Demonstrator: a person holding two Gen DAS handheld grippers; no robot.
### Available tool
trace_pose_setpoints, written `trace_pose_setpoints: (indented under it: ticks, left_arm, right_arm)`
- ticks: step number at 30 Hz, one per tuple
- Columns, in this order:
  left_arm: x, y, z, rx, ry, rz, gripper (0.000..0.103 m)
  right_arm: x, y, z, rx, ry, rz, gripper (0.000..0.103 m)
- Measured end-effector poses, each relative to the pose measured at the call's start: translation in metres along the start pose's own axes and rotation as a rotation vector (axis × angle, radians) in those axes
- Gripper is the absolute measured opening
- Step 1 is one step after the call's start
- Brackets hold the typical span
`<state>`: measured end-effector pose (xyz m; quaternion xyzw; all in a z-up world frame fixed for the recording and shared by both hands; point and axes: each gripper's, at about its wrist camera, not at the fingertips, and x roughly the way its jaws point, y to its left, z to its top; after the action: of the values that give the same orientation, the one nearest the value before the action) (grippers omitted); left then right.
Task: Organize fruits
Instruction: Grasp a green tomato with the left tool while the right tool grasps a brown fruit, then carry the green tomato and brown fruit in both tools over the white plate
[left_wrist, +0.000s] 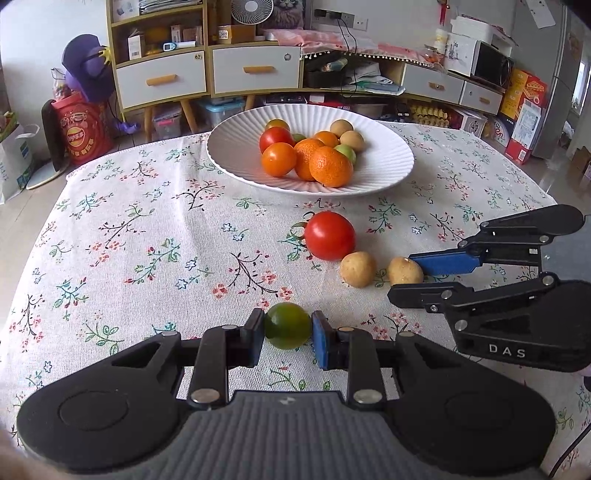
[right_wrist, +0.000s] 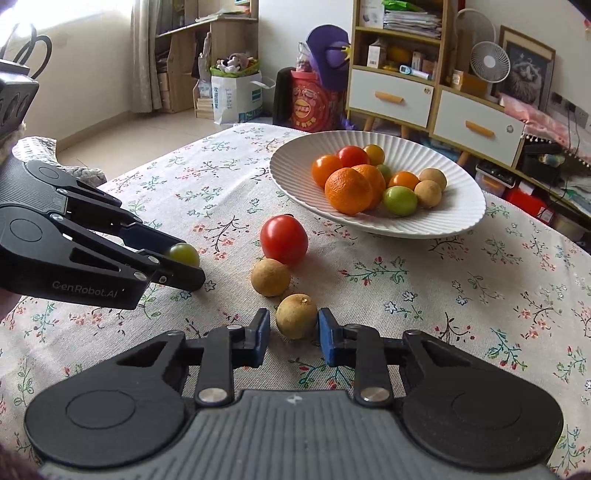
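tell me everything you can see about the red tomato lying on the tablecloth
The red tomato is round, smooth and glossy, evenly red, with a light highlight on its skin and a small green stem showing at one side. It looks whole and unbruised. It lies on the floral tablecloth, just in front of the white ribbed bowl but outside it. A small tan fruit sits right beside it, seemingly touching. Neither gripper holds or touches it.

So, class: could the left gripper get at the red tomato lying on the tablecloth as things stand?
Probably not yet. The left gripper is shut on a green fruit, so it is occupied. The path itself looks free: only bare tablecloth lies between it and the red tomato.
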<state>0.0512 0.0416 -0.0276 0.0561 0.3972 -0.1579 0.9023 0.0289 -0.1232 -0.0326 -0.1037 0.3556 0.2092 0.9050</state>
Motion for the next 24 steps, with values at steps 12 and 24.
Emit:
trace_pose_setpoints:
  ticks: [12,24]
  left_arm:
    - [-0.005,-0.001,0.005,-0.008,-0.024,-0.011,0.019]
    - [-0.012,-0.005,0.028,-0.034,-0.089,-0.016,0.019]
  right_arm:
    - [-0.006,-0.004,0.005,0.020,-0.020,0.013,0.022]
    - [-0.019,-0.018,0.029,0.077,-0.103,-0.008,0.022]
